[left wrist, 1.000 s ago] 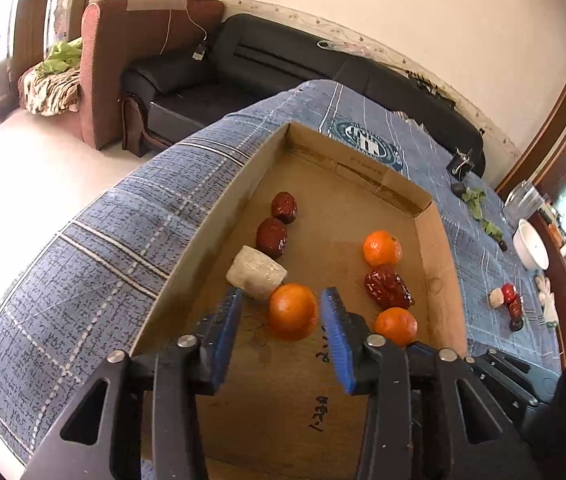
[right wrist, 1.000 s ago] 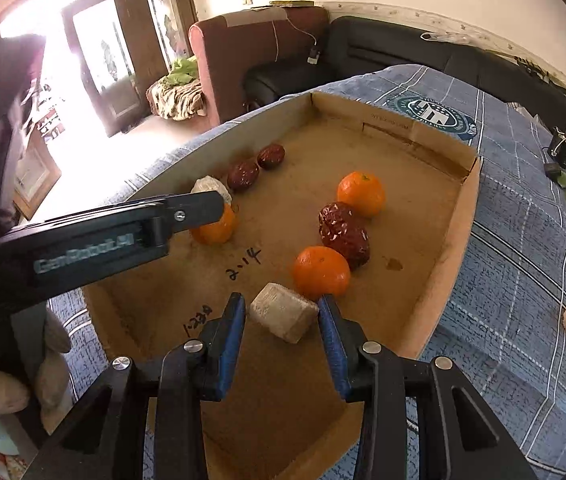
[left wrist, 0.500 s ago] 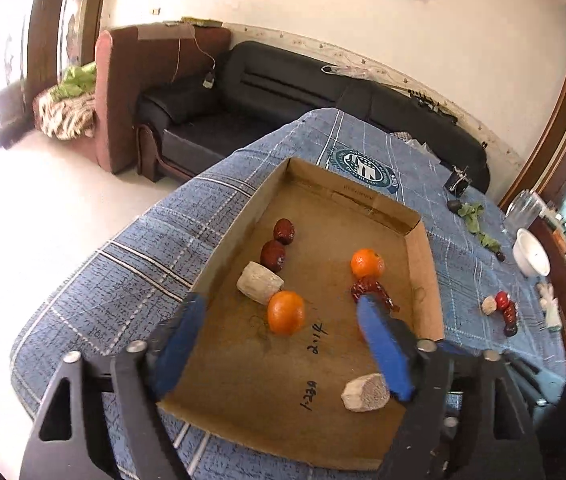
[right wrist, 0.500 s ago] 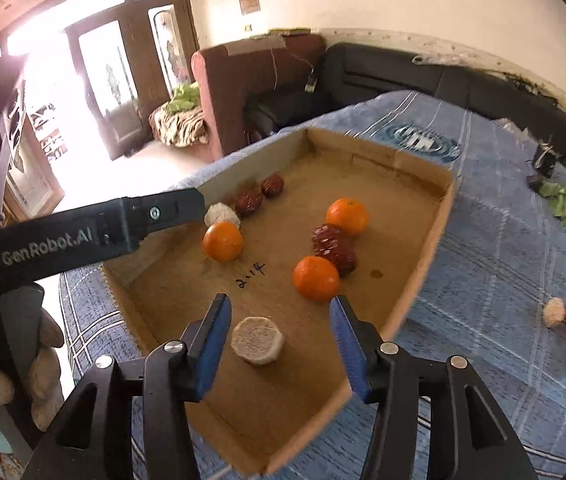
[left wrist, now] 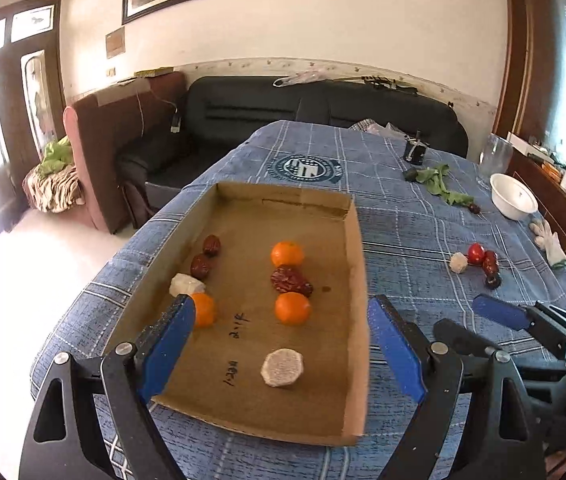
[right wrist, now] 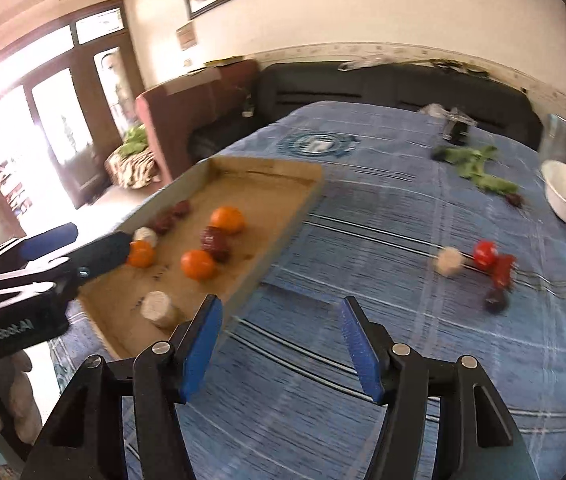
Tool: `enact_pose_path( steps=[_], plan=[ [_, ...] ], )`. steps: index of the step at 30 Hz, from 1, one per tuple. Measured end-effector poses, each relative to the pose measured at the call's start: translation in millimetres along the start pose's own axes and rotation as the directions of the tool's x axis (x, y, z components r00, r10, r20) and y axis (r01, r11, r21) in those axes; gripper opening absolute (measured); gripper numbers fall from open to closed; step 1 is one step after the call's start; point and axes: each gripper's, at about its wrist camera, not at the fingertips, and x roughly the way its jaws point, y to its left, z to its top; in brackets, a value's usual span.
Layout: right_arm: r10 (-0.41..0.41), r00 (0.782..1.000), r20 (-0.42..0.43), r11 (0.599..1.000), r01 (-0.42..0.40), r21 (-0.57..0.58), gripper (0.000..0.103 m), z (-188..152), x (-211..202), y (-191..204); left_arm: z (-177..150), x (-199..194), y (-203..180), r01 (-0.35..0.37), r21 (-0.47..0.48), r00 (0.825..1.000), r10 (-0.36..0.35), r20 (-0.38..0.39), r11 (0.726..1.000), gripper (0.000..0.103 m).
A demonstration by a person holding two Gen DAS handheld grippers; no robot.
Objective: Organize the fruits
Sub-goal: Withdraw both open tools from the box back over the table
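Left wrist view: the left gripper (left wrist: 279, 344) hangs above the cardboard tray (left wrist: 357, 264), blue pads spread wide and holding nothing. Between the fingers and just ahead lies a pale, rough-cut disc (left wrist: 282, 368), flat face up. Beyond it sit 3 glossy round mandarins; the nearest mandarin (left wrist: 292, 308) touches a wrinkled dark-red date cluster (left wrist: 291, 281). By the left pad, another mandarin (left wrist: 204, 310) sits against a second pale chunk (left wrist: 186, 284), with 2 smooth dates (left wrist: 207, 256) further out. Off to the right, outside the tray, a small group of loose fruit (left wrist: 477, 260) waits on the blue checked cloth (left wrist: 423, 232).

Right wrist view, blurred by motion: the right gripper (right wrist: 277, 344) is also spread apart and empty, over bare cloth, the tray to its left. Ahead and to its right lie a pale round piece (right wrist: 449, 261), a shiny red tomato-like fruit (right wrist: 484, 252), a red date (right wrist: 503, 268) and a darker date (right wrist: 495, 304), nearly touching.

My read: that loose group is next. Take the outermost pale piece first, pads centred on its width, descending straight so neighbours aren't nudged. Round, slick skins roll, so close gently.
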Motion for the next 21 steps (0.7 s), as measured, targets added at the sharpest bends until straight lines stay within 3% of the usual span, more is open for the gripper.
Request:
enact_pose_path(
  steps=[14,21],
  plan=[
    [-0.047,0.999,0.014,0.992,0.045,0.117,0.069,-18,-21,-60,-5,-9,-33,0.021,0.086,1.0,-0.022,0.021,0.996,0.087],
    [-0.097,0.995,0.015,0.984,0.094,0.15,0.069,-24,-27,-86,-11,6,-47,0.091,0.098,0.994,-0.085,-0.064,0.991,0.087]
  ],
)
